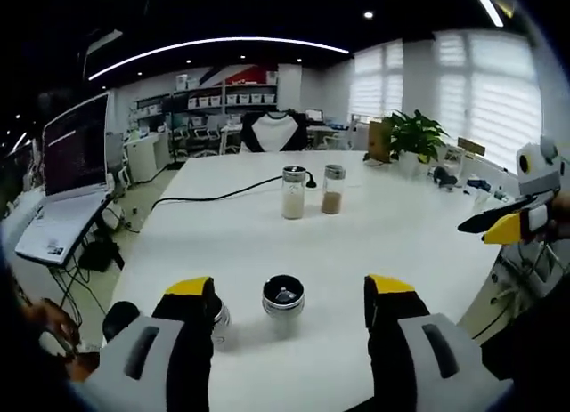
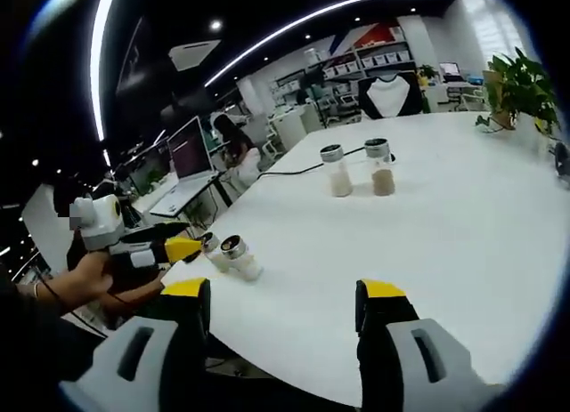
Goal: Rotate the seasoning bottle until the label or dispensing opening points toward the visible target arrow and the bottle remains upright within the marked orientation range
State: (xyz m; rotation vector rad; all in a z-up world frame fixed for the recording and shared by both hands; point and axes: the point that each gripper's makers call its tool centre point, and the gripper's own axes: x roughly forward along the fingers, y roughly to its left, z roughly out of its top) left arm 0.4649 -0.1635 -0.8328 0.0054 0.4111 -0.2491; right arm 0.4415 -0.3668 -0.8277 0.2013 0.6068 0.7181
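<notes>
In your left gripper view, a laptop [image 1: 62, 189] sits open on a side desk at the far left, and a black cable [image 1: 214, 196] runs across the white table [image 1: 401, 234]. Your left gripper [image 1: 289, 292] stands wide, jaws apart and holding nothing. Between those jaws, near the table's front edge, stands one seasoning bottle [image 1: 283, 303], upright, with a dark cap facing the camera. A second small bottle [image 1: 220, 319] sits just beside the left jaw; contact cannot be determined. Farther back stand two glass jars, one with pale contents [image 1: 293, 192] and one with brown contents [image 1: 333, 189], side by side and apart from each other. A potted plant [image 1: 414, 136] sits at the rear right. Your right gripper [image 1: 499, 225] enters from the right edge, above the table's rim.

In your right gripper view, your hand [image 2: 93, 274] holds the left gripper at the left, its yellow tips just beside the two small bottles. The right gripper's own jaws stand wide and empty over bare table.
</notes>
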